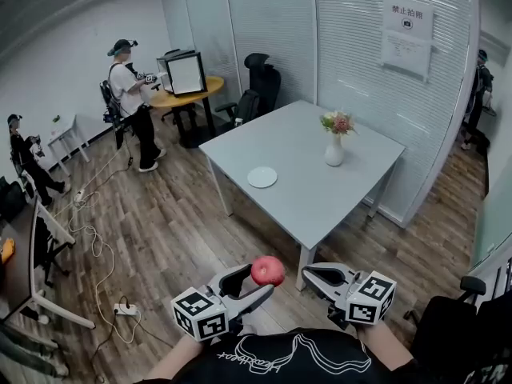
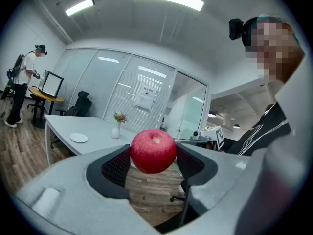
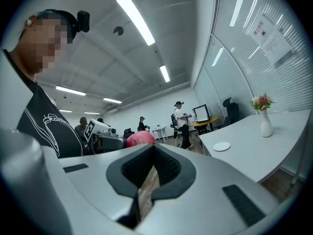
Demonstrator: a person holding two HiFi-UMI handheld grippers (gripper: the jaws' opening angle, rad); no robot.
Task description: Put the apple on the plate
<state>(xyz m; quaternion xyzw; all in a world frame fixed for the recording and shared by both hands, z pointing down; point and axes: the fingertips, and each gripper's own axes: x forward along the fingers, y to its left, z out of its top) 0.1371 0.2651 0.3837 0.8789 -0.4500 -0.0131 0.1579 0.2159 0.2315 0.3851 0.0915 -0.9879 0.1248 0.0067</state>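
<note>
Head view: "禁止拍照" wall notice [image 1: 407, 34], apple [image 1: 268, 270] in jaws of left gripper [image 1: 261, 281]

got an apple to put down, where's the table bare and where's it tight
The table is mostly bare. Widest free patch: the near end, this side of the plate and vase. The far end behind them is bare too, as is the strip between them. Tightest: the sliver between plate and the table's left edge.

Grey table [image 1: 308, 138] with white plate [image 1: 262, 177], flower vase [image 1: 334, 150]
</note>
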